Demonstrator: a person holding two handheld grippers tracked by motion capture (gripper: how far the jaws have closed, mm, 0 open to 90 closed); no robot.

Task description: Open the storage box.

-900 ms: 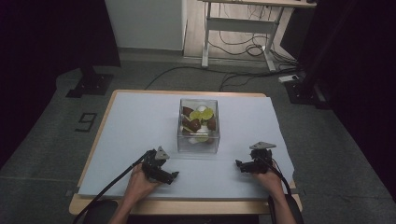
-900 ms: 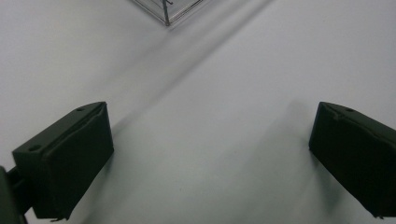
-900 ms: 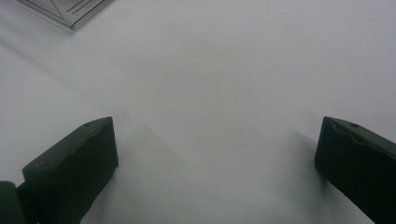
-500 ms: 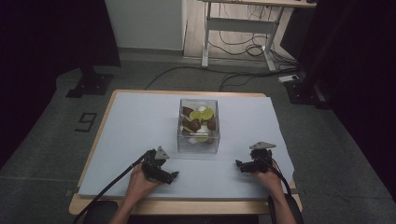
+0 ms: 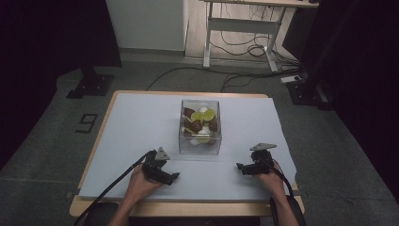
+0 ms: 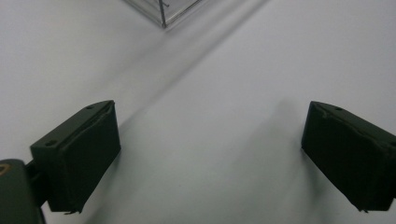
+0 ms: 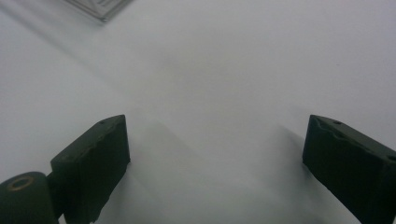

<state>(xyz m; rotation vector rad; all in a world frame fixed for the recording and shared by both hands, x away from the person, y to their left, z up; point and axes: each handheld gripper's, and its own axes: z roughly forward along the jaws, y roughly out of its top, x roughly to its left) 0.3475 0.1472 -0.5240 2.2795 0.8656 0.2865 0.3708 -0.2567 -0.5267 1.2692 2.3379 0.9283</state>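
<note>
A clear plastic box stands near the middle of the pale table, holding green, dark brown and white pieces. My left gripper rests low on the table in front of the box and to its left, its jaws wide apart with bare table between them. A corner of the box shows at the top of the left gripper view. My right gripper lies in front of the box to its right, jaws open over bare table, with a box corner at that view's top left.
The table's wooden rim runs along the near edge under the person's forearms. Beyond the far edge, a desk frame and cables sit on the dark floor. A black stand base is at the left.
</note>
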